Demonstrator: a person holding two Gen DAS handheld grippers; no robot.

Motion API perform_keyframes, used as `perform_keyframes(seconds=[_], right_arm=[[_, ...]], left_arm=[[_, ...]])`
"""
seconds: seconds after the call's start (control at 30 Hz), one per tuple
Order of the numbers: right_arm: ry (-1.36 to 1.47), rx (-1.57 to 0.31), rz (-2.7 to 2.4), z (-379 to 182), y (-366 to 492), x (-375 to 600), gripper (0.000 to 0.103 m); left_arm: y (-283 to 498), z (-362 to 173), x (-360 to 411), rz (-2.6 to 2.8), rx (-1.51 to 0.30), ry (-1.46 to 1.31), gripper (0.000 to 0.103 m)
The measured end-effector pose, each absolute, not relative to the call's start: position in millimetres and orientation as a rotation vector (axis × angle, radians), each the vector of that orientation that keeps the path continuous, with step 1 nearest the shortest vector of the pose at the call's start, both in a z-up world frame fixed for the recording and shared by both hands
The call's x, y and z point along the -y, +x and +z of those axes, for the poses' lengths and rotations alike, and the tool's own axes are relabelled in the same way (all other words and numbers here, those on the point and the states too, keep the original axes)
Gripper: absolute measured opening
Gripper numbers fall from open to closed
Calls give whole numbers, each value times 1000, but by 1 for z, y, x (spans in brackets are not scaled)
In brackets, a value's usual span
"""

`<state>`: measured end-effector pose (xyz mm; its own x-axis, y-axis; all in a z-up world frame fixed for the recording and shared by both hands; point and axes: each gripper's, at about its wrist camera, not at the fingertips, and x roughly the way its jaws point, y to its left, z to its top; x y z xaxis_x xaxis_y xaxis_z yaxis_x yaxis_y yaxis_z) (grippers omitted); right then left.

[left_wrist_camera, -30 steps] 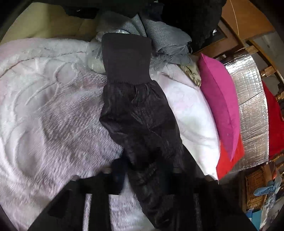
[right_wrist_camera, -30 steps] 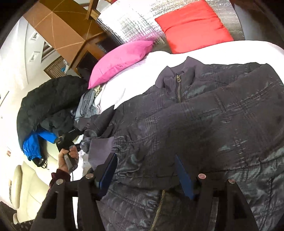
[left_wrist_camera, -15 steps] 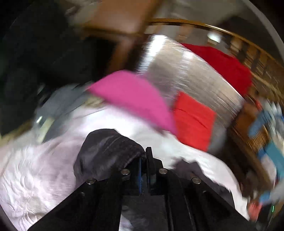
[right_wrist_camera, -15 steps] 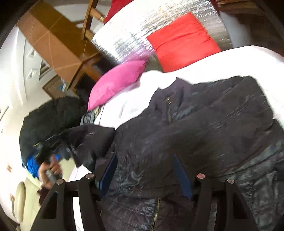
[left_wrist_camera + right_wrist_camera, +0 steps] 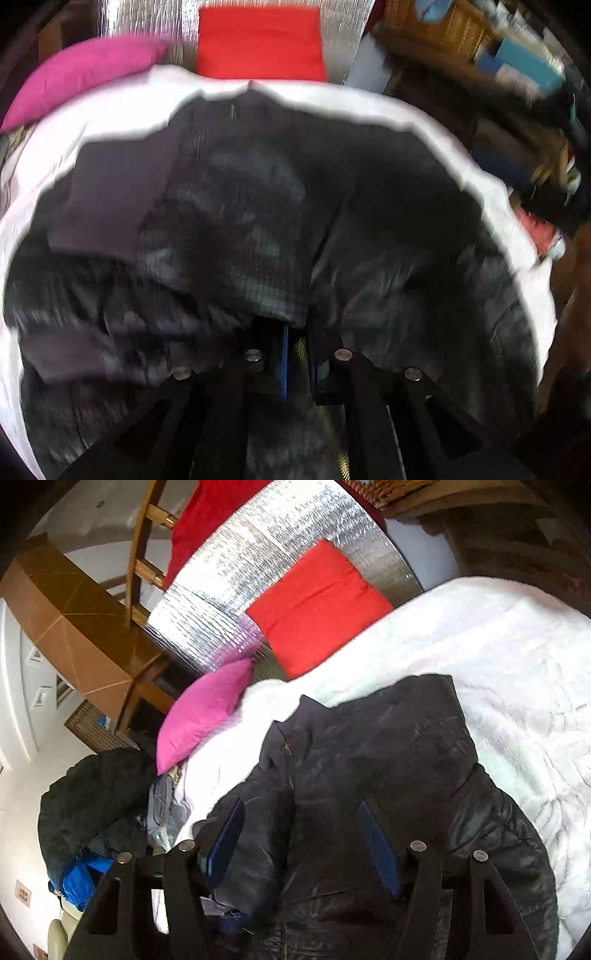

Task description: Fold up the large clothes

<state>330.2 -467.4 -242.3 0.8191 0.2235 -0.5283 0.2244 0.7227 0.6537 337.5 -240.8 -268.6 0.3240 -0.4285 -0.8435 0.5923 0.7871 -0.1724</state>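
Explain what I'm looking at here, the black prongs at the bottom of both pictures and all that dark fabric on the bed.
There is no robot. A person holds a two-finger gripper in each hand, and each has a wide-angle camera looking along its fingers, so the prongs you see are the fingers.

In the left camera's blurred picture, the left gripper is shut, pinching a fold of the dark quilted jacket.

In the right camera's picture, the right gripper is open above the same jacket, its blue pads apart and holding nothing.

The jacket lies on a white bedspread. Behind it are a pink pillow and a red cushion; more clothes are piled at the left.
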Motion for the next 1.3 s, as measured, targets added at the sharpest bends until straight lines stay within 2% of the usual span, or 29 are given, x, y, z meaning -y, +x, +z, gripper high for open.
perform_keyframes(seconds=[0.07, 0.1, 0.13, 0.2, 0.27, 0.37, 0.47, 0.5, 0.57, 0.63, 0.67, 0.83, 0.9, 1.1, 1.23, 1.3], right_arm=[[759, -657, -2, -244, 334, 466, 68], [746, -664, -3, -244, 336, 464, 68], [733, -671, 2, -244, 337, 461, 68], [707, -691, 35, -244, 340, 452, 68], [649, -708, 74, -241, 345, 435, 72], [490, -717, 140, -236, 349, 389, 78], [329, -745, 204, -240, 358, 339, 79], [288, -758, 216, -243, 361, 325, 79], [208, -791, 224, -253, 371, 298, 79], [141, -817, 200, -264, 380, 277, 79], [106, -832, 173, -270, 386, 269, 79], [33, -839, 35, -290, 406, 268, 78], [123, -839, -20, -291, 408, 287, 70], [712, -880, -66, -311, 399, 393, 70], [941, -829, -6, -309, 381, 426, 70], [966, -769, -18, -300, 372, 437, 71]], left_arm=[[326, -251, 220, -688, -1033, 143, 17], [323, -240, 207, -693, -1002, 110, 36], [319, -224, 187, -688, -947, 62, 61], [316, -201, 144, -633, -844, -31, 78], [329, -184, 101, -556, -773, -122, 78], [363, -189, 57, -380, -739, -213, 78], [392, -209, 27, -240, -804, -273, 74], [400, -214, 23, -242, -815, -302, 69], [418, -220, 33, -239, -834, -309, 67], [428, -231, 43, -253, -865, -285, 55], [429, -234, 49, -261, -884, -275, 53], [425, -258, 70, -230, -963, -137, 50], [419, -257, 73, -229, -969, -109, 50], [413, -266, 74, -226, -992, -86, 51], [412, -268, 77, -222, -993, -63, 52], [418, -275, 73, -221, -1005, -62, 52]])
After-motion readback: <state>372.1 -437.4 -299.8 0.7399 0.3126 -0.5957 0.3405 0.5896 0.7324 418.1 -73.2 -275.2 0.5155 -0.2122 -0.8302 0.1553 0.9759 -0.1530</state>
